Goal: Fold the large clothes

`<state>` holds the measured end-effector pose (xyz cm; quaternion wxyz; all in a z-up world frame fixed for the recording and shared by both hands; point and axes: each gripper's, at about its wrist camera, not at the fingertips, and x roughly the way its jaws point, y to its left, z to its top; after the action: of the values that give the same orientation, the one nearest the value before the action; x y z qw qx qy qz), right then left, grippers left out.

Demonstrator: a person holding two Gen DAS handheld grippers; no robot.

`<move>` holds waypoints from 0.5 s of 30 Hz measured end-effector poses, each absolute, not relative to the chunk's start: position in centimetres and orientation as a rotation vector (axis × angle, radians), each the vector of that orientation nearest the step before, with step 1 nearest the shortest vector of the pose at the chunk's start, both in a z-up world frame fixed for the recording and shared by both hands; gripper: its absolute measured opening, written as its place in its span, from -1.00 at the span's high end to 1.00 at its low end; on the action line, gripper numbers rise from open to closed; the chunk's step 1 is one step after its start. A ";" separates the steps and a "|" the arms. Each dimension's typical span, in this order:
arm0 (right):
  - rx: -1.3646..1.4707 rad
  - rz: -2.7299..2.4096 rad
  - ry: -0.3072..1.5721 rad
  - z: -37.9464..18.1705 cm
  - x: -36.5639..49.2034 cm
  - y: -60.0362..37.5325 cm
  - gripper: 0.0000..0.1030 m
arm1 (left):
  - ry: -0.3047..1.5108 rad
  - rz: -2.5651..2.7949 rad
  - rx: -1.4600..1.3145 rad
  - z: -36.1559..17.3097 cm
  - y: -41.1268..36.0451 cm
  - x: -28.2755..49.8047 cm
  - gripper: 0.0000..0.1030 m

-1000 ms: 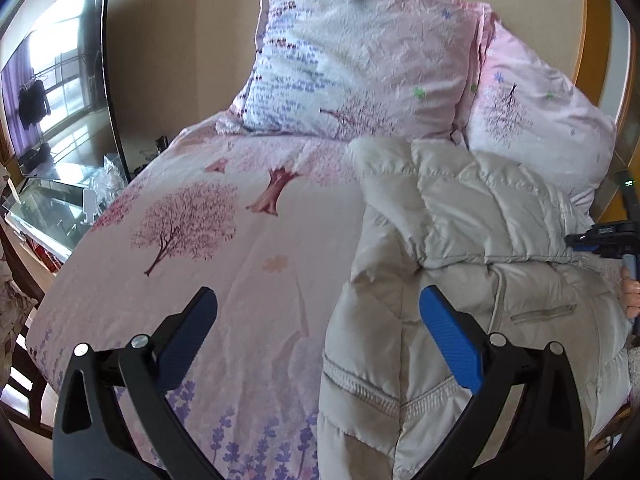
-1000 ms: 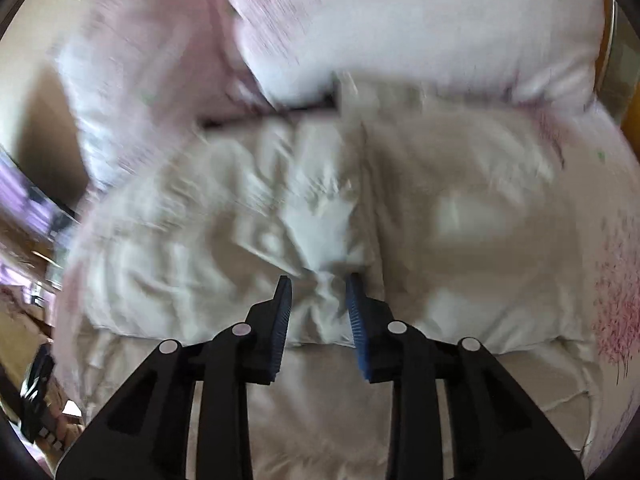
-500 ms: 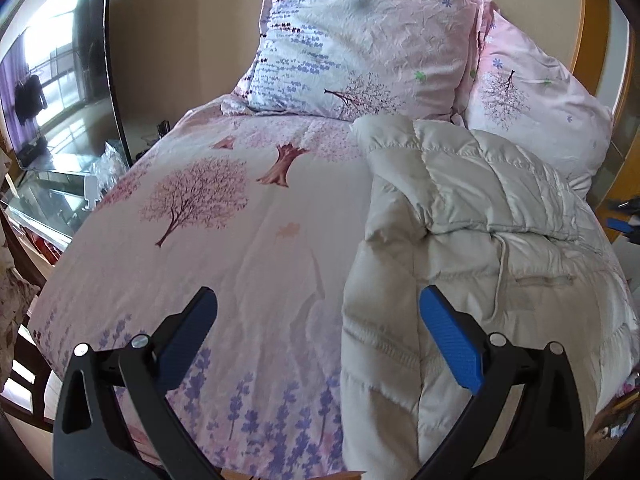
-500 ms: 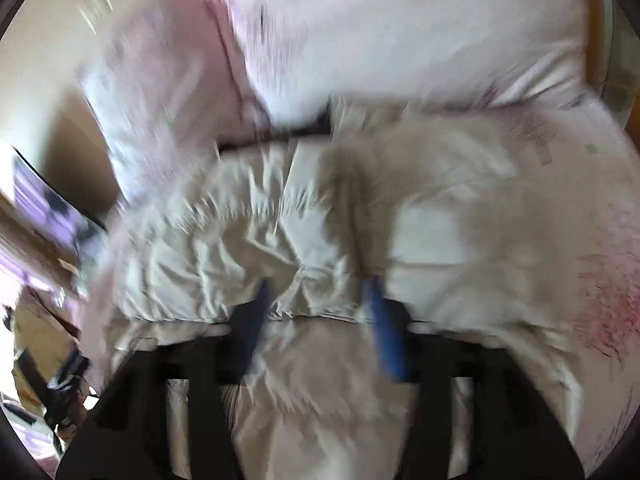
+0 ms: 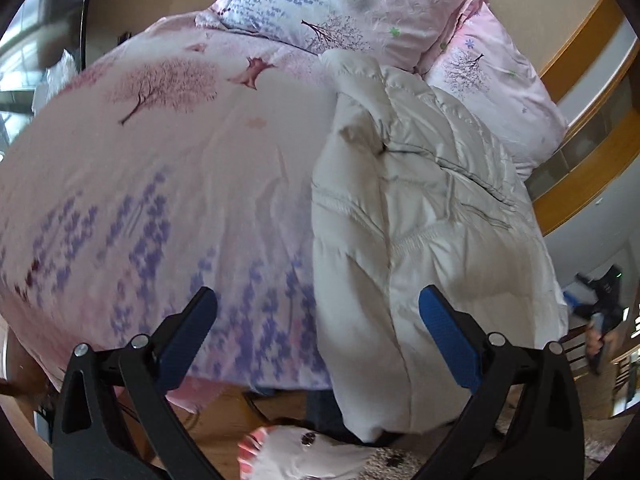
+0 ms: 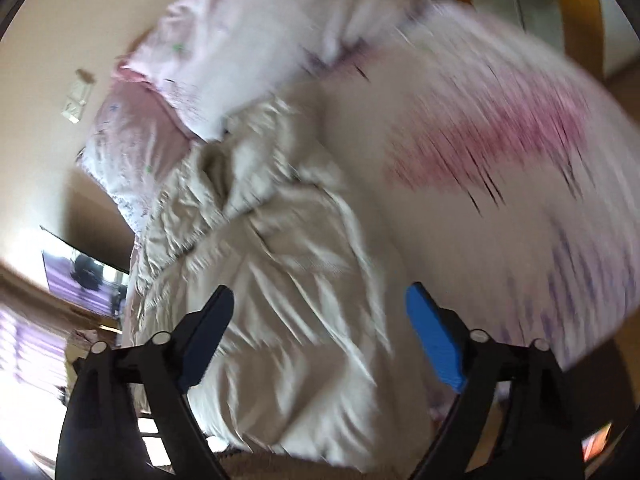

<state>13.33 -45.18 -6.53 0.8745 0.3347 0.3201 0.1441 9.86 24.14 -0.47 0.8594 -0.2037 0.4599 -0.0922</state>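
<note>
**Jacket folded lengthwise, both grippers free**

A cream-white quilted puffer jacket [image 5: 424,208] is seen lying along one side of a bed covered by a pink quilt printed with trees and lavender sprigs [image 5: 180,168], its upper end near two matching floral pillows [image 5: 360,4] and its lower end hanging over the foot of the bed. The padded cloth appears to have been doubled over along its length, with one layer laid on another and a seam line crossing the top (the right wrist view is smeared by motion, so finer detail cannot be checked there).

The left gripper [image 5: 318,334] is spread wide with nothing held, hovering above the jacket's lower end. The right gripper [image 6: 320,340] is likewise spread and empty above the garment.

By judgement, the lengthwise folds are done; a crosswise fold, bringing the hanging hem up toward the collar, is probably what is left before a compact bundle is obtained.
</note>
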 end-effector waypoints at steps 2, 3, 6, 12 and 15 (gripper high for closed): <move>0.733 0.308 0.690 -8.0 12.7 -46.0 -0.61 | 0.972 -0.214 -0.441 -0.5 23.9 9.5 -0.94; 0.748 0.329 0.697 -8.5 12.6 -46.2 -0.55 | 0.979 -0.225 -0.447 -0.6 23.6 9.4 -0.90; 0.771 0.357 0.725 -9.9 12.3 -46.4 -0.51 | 1.001 -0.263 -0.487 -1.1 23.3 9.0 -0.56; 0.821 0.473 0.767 -12.1 12.3 -46.0 -0.44 | 1.050 -0.322 -0.535 -1.8 22.3 8.8 -0.59; 0.834 0.525 0.766 -12.6 12.1 -45.5 -0.44 | 1.061 -0.341 -0.559 -1.9 22.0 8.6 -0.59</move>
<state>12.10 -45.51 -12.61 0.8114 0.3906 0.3586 0.2459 8.61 21.97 -1.86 0.8117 -0.2618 0.4970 -0.1599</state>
